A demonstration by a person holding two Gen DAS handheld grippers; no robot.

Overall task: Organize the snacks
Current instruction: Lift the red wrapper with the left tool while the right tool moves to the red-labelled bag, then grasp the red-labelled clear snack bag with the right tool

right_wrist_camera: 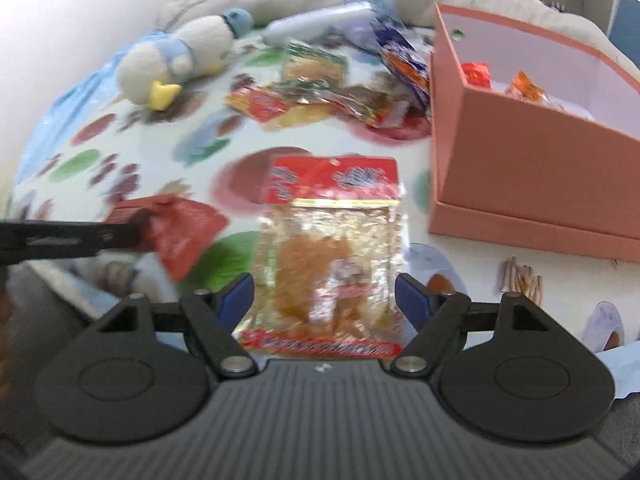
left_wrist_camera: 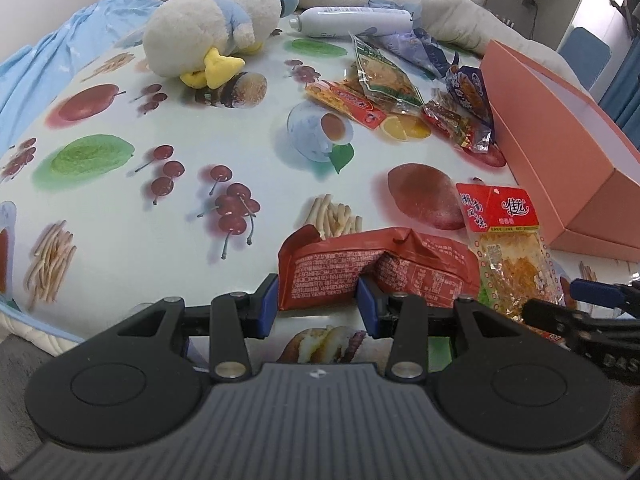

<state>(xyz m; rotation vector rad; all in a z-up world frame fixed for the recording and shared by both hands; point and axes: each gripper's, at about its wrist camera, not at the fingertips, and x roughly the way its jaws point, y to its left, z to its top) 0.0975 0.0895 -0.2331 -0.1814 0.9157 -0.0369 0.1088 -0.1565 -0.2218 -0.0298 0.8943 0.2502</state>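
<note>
Pinching the near end of the red packet (left_wrist_camera: 360, 256) with the left gripper (left_wrist_camera: 317, 300): pads pressing in from both sides, foil buckling up into a ridge between them. Lying crosswise to those fingers, with its long axis running left to right and most of its body spreading out to the right, toward the clear packet (right_wrist_camera: 328, 248).

Holding the right gripper (right_wrist_camera: 324, 296) spread wide, one pad on each side of the clear packet's lower half and neither appearing to touch it, though blur is making the last gap hard to judge. Lying flat on the cloth (left_wrist_camera: 120, 200), with its long axis running straight out along the fingers, red header at the far end, red strip nearest the camera. Probably needing only a squeeze across the narrow width.

Sitting ahead and to the right of the right gripper, the box (right_wrist_camera: 520, 184) is standing open with a few wrapped snacks already showing inside. Being nearer the right gripper than the left, so likely taking the clear packet by the shorter path, and the red one by a reach across to the right.

Lying farther out: the pile (left_wrist_camera: 384, 88) of loose snacks beside the box's far corner, then a bottle (left_wrist_camera: 352, 20) and a plush duck (left_wrist_camera: 200, 28).
</note>
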